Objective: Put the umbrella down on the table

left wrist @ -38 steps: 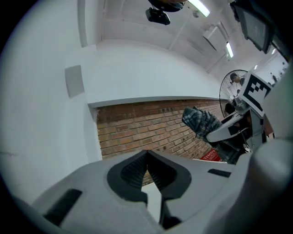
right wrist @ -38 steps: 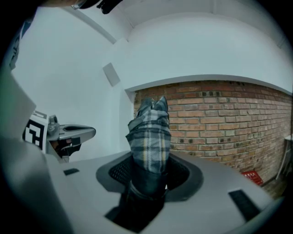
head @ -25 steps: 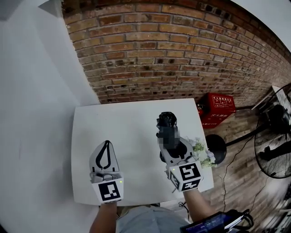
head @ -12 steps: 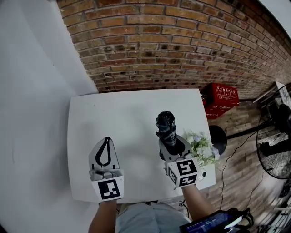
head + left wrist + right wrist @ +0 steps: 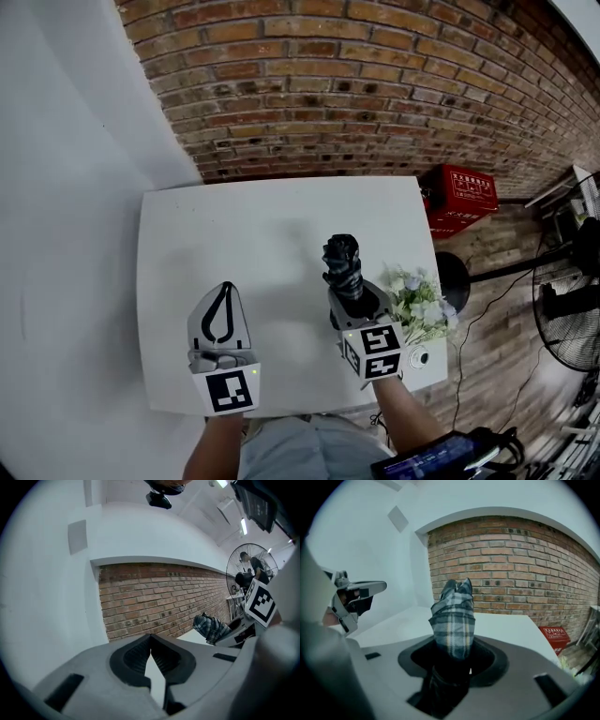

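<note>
right gripper [image 5: 349, 292] is gripping the folded plaid umbrella [image 5: 342, 261] near its lower end, jaws pressing on the fabric from both sides. the umbrella is sticking out past the jaws, tilting up and away toward the brick wall [image 5: 375, 84]. it is sitting over the right half of the white table [image 5: 234, 225]; cannot tell whether its tip is touching the top. left gripper [image 5: 223, 289] is hovering over the near left part of the table, well apart from the umbrella, jaws closed with tips meeting and nothing between them. a bunch of pale flowers [image 5: 419, 302] is lying at the table's right edge, just beside the right gripper. a red crate [image 5: 464, 197] is standing on the floor beyond the table's right corner.
</note>
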The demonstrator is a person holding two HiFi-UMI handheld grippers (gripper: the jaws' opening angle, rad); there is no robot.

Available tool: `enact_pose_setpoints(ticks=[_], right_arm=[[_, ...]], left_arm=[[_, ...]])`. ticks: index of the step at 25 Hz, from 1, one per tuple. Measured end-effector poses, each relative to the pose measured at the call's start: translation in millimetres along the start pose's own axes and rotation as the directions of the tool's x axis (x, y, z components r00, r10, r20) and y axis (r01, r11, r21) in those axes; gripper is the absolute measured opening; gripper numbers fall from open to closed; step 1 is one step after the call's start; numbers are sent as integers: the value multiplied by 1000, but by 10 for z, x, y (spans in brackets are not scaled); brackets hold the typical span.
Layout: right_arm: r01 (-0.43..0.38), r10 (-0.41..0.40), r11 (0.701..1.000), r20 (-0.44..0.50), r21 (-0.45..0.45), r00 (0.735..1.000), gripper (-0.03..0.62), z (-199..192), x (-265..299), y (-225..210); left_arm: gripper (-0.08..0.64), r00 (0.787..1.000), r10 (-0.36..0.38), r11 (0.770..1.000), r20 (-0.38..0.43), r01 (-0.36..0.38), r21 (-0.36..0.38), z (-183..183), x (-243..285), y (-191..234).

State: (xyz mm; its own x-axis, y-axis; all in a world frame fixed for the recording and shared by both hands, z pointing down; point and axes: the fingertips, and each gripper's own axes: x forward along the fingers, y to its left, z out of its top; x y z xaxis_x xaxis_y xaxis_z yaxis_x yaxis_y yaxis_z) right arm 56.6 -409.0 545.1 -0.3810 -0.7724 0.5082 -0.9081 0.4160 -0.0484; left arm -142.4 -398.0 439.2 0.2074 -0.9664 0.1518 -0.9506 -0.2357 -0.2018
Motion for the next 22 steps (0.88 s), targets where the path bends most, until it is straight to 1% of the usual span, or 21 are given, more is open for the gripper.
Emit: enact_pose_setpoints(ticks=[4, 11, 15, 22], right_arm=[[-1, 1, 1000, -28, 7, 1000, 187, -107, 93, 29], [1, -1, 1000, -70, 5, 998, 193, -245, 250, 9], [10, -9, 1000, -99, 6, 995, 195, -307, 305, -19], [2, -1, 1000, -195, 4, 981, 206, -495, 421, -9]], left_arm=[[2, 1000, 0, 1000, -17, 0, 4, -68, 11, 37], [3, 1000, -3, 1000, -23, 3, 3, -129, 73, 87], [3, 999, -2, 1000, -33, 2, -10, -158, 104, 97], [2, 999, 0, 1000, -35, -1, -11, -207, 140, 125]])
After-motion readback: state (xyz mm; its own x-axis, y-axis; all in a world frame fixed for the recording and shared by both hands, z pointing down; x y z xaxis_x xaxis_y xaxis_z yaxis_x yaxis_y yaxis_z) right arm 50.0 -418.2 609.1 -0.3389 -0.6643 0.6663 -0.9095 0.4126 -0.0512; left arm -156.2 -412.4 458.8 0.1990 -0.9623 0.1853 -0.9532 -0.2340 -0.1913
